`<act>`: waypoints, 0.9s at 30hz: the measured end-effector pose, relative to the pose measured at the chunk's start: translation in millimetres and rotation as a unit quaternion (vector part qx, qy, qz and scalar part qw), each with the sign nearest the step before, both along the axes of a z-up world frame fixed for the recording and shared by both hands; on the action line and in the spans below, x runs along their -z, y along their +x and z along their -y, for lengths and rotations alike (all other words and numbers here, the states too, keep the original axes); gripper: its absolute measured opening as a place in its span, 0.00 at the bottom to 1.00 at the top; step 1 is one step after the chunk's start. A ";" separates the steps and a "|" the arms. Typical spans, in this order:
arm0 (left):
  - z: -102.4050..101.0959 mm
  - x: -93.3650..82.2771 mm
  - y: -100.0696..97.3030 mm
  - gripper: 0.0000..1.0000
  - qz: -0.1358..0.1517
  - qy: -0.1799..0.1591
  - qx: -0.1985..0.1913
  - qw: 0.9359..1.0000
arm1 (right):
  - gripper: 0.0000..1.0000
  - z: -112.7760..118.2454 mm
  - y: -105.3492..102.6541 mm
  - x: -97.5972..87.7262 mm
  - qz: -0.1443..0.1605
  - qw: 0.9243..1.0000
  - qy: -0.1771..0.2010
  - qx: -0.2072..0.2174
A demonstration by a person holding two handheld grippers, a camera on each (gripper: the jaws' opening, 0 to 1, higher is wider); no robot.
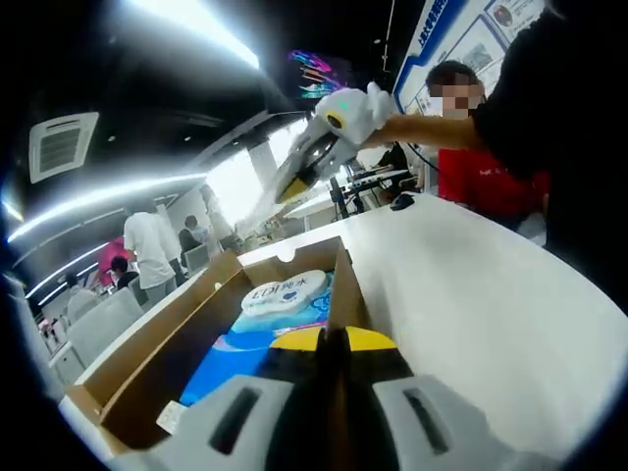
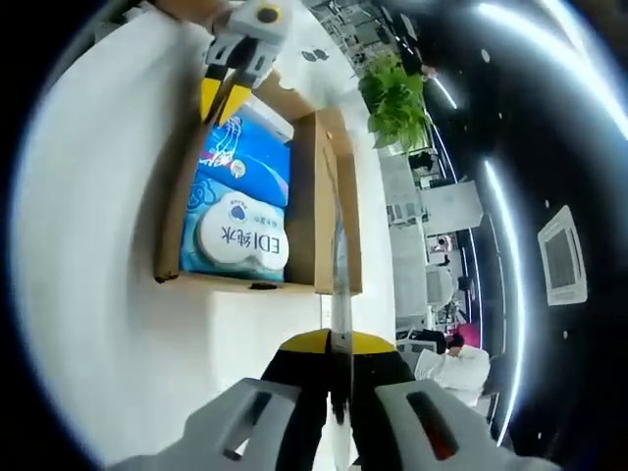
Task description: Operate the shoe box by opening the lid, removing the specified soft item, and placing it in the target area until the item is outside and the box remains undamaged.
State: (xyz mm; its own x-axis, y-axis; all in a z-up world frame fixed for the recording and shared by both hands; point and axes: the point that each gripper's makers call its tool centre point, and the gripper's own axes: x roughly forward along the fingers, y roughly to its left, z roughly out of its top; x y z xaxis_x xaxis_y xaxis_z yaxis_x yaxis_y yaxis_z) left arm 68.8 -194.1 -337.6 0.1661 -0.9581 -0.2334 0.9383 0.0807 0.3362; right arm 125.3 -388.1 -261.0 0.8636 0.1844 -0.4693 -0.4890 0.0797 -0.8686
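Left gripper view showed you the big white table [image 1: 491,294] first, with the brown cardboard shoe box [image 1: 147,363] sitting open on it. Your left gripper [image 1: 334,343] had its jaws pinched shut on the thin upright wall of that box, at the side next to the bare table. Inside the box lay the soft blue and white pack of wipes [image 1: 285,304], flat on the bottom, just beside your left jaws. Its long side ran the same way as the box, away from you.

Right gripper view looked down on the same brown box [image 2: 304,196] from higher up. Your right gripper [image 2: 339,378] was closed on the edge of a thin flat sheet, most likely the box lid [image 2: 340,275], and held it up. The blue pack [image 2: 240,211] was down and ahead of it, well apart from its jaws. The left gripper [image 2: 228,93] showed at the far end of the box, close to the pack.

So your left gripper was much nearer to the pack. I think it should have let go of the wall, opened, and reached sideways to pinch the pack across its short side.
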 end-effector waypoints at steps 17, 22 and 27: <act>0.0 -0.1 1.5 0.06 -0.001 -0.001 0.000 1.000 | 0.02 43.6 14.1 45.8 -0.034 0.999 0.016 0.026; 0.5 -0.6 1.1 0.06 -0.001 -0.001 0.000 1.000 | 0.02 47.1 20.8 64.6 -0.052 0.998 0.009 0.025; 0.6 -0.8 1.0 0.06 -0.001 -0.001 0.000 1.000 | 0.02 50.0 22.9 81.5 -0.071 0.997 0.007 0.026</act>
State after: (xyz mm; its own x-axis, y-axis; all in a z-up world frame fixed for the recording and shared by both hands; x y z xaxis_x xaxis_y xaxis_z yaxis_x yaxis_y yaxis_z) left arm 69.9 -194.7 -336.8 0.1660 -0.9587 -0.2310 0.9390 0.0821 0.3341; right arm 148.2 -438.0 -342.6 0.7968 0.1479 -0.5858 -0.6024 0.1201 -0.7891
